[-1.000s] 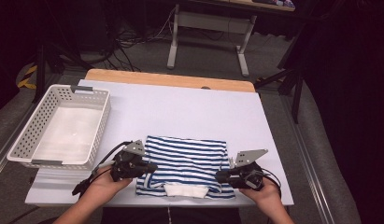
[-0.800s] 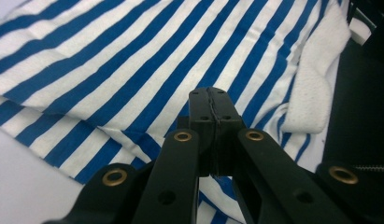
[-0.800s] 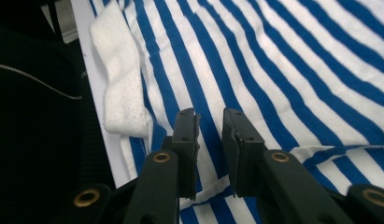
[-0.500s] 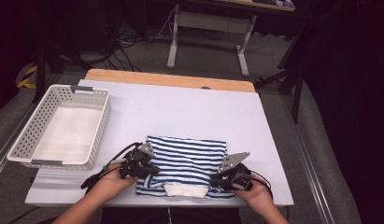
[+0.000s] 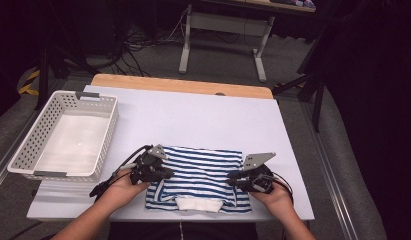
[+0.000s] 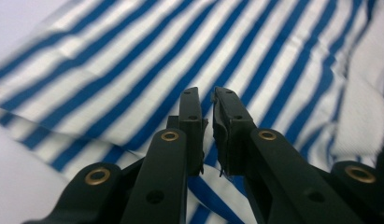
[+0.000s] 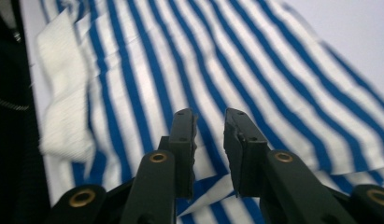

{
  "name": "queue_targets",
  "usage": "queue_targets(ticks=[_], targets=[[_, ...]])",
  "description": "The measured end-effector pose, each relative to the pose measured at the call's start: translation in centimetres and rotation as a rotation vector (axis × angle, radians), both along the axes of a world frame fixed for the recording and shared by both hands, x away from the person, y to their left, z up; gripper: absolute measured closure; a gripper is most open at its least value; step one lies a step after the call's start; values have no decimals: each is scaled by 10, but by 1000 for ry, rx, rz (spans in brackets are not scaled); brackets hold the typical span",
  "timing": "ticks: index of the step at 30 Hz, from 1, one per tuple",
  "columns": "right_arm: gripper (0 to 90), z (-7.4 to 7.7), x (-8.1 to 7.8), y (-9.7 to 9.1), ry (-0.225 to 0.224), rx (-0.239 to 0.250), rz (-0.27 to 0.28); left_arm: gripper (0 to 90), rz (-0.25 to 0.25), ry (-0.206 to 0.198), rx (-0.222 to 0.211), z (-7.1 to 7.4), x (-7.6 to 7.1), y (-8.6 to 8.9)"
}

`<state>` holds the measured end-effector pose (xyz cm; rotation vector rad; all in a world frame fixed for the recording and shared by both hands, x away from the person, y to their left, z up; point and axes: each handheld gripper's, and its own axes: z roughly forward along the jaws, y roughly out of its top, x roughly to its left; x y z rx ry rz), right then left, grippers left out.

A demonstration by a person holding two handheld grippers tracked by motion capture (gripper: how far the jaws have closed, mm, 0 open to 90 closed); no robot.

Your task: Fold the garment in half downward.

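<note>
While a person works from the near edge, the white bench (image 5: pixel 203 117) carries a folded blue-and-white striped garment (image 5: pixel 200 167) close to its front, with a white ribbed band (image 5: pixel 197 204) lying along the garment's nearest side. To the left of the garment, well apart from it, stands a white perforated basket (image 5: pixel 105 130) near the bench's left edge. At the garment's left side the left gripper (image 5: pixel 165 173) rests low over the striped cloth, held in the person's left hand (image 5: pixel 120 187); in the left gripper view (image 6: pixel 206 100) its jaws have just been opening and now stand a narrow slit apart, with no cloth seen between the tips. At the garment's right side the right gripper (image 5: pixel 232 177), held in the right hand (image 5: pixel 273 197), points inward over the fabric; in the right gripper view (image 7: pixel 208 121) its jaws have just been opening too, and show a slightly wider gap with stripes visible through it and nothing pinched.
</note>
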<state>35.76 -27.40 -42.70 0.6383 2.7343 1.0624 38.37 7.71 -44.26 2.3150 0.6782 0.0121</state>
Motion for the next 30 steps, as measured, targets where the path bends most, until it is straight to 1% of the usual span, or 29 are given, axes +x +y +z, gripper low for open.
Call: queue_targets(ticks=[1,2,3,4,6,7,8,9,10,11,12,13,14,16,17,19,20,21,22,23,24,26,28,29,30], targets=[[730,1,4,-1,-1,8,-9,803,16,-5,-9,2,4,1],[730,1,7,-2,1,14,-17,797,30,0,-32,4,7,2],[729,2,12,-4,1,21,-29,796,34,-1,-54,6,9,3],[729,2,14,-4,0,27,-35,788,38,-7,-64,7,11,4],[721,3,19,-6,-3,34,-43,756,49,-23,-58,9,14,4],[711,3,22,-6,-9,34,-47,741,63,-33,-60,10,16,4],[697,3,24,-7,-9,35,-56,722,78,-41,-54,10,19,5],[679,3,28,-7,-5,39,-68,690,89,-44,-57,10,21,5],[657,3,30,-8,-1,43,-76,653,105,-42,-60,10,23,5],[624,3,33,-9,-1,47,-96,618,119,-30,-73,10,26,5],[605,2,36,-9,-2,50,-117,605,130,-22,-81,10,29,6],[584,2,40,-11,1,50,-141,585,139,-32,-81,10,32,7],[550,1,43,-11,-4,45,-159,559,149,-43,-76,10,34,8],[516,0,47,-13,-16,36,-194,527,175,-57,-54,9,40,8],[507,-1,50,-14,-20,34,-211,522,189,-59,-47,8,43,9],[496,-3,54,-16,-29,18,-234,522,211,-55,-51,6,49,11],[493,-4,57,-16,-37,5,-251,522,221,-62,-41,5,52,11],[494,-5,60,-17,-39,-4,-263,522,229,-71,-21,4,54,11],[494,-6,62,-18,-43,-10,-268,522,245,-86,12,1,57,11],[494,-7,64,-19,-48,-21,-283,522,250,-93,25,-1,60,12],[496,-8,66,-19,-54,-38,-293,523,254,-88,29,-2,61,13],[507,-10,70,-19,-65,-66,-300,524,269,-84,56,-6,64,14],[513,-12,74,-19,-61,-80,-313,526,280,-93,92,-9,67,15],[520,-13,76,-19,-57,-92,-322,529,293,-88,113,-11,68,16],[523,-14,78,-20,-51,-101,-329,537,299,-81,122,-12,69,17]])
